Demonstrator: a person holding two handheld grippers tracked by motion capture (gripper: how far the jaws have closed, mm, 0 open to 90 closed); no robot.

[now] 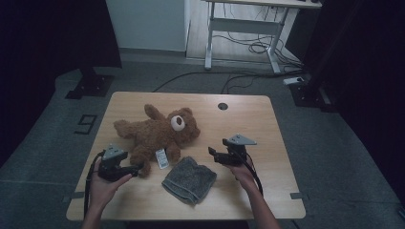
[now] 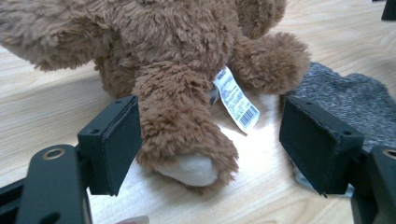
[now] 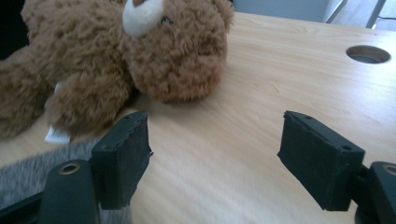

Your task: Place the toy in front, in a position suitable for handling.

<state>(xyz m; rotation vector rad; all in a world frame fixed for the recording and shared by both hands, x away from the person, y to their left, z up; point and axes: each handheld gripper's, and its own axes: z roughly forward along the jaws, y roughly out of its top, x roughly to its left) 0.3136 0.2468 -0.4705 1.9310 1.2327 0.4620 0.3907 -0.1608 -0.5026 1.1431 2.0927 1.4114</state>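
A brown teddy bear [image 1: 160, 131] lies on its back across the wooden table [image 1: 248, 124], head toward the right. A white label [image 2: 236, 100] hangs by its leg. My left gripper [image 1: 137, 168] is open, and the bear's leg [image 2: 182, 130] with its pale sole lies between the jaws; the left pad [image 2: 116, 140] sits next to the fur while the other stands clear of it. A folded grey cloth [image 1: 189, 179] lies just right of that leg. My right gripper [image 1: 213, 153] is open over bare wood, right of the bear's head [image 3: 177, 51], nothing between its pads.
A round cable hole [image 1: 223, 106] sits near the table's far edge. Beyond the table stand a white desk frame [image 1: 248, 28] with cables on the floor and dark stand bases [image 1: 90, 86] at both sides. The table's right half is bare wood.
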